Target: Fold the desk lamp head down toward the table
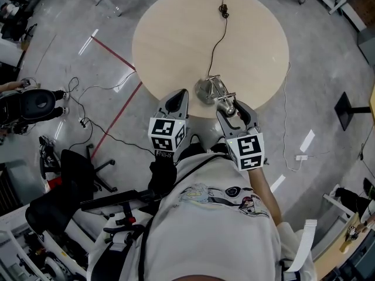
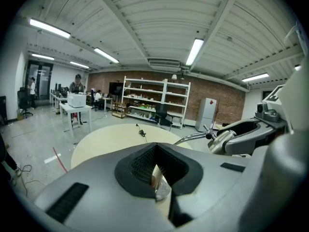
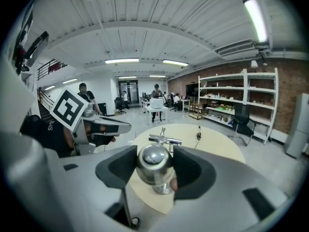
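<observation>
The chrome desk lamp stands at the near edge of the round beige table. Its rounded head sits between the pads of my right gripper, which is shut on it; the jointed arm shows just behind. In the head view the right gripper is over the lamp head. My left gripper hovers left of the lamp, shut and holding nothing. Through the slit between its jaws a sliver of the lamp base shows. The lamp's black cord runs to the table's far side.
A black office chair and loose cables lie on the floor to the left. A red tape line crosses the floor. A black stand base sits to the right. Shelving lines the far brick wall.
</observation>
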{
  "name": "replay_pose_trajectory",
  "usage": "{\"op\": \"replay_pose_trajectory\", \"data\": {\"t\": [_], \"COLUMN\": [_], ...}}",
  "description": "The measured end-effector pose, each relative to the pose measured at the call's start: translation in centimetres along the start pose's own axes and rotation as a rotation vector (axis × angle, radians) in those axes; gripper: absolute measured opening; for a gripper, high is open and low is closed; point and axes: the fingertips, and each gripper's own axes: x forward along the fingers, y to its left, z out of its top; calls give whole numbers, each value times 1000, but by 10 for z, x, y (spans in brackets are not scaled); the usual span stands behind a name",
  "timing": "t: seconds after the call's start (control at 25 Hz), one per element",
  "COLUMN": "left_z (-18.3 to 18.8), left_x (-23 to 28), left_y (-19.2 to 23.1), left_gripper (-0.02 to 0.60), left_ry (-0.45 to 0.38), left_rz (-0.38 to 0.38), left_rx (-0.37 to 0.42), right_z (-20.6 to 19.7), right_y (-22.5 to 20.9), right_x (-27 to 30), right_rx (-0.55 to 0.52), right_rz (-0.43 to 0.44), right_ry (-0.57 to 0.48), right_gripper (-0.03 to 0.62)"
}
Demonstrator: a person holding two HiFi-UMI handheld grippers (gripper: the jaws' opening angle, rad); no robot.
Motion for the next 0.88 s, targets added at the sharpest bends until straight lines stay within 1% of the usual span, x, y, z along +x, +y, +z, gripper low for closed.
{"op": "replay_pose_trajectory", "data": {"t": [0.28,0.68,0.88], "left_z": [-3,-11,-11], "left_x": [1,2,-1], "left_y": [-5,-9,-7], "left_gripper": [2,2,2], "left_ry": [13,34,43], "left_rz": [-9,-14,-7], "left_rx": [2,2,0], "right_z": [-14,-55,-74], "right_y": [2,7,6], "right_x": [-1,5,8], "right_rx": [-13,-43,-74], "right_rz": [1,6,-5], "right_ry": [32,129,166], "right_gripper": [235,235,235]}}
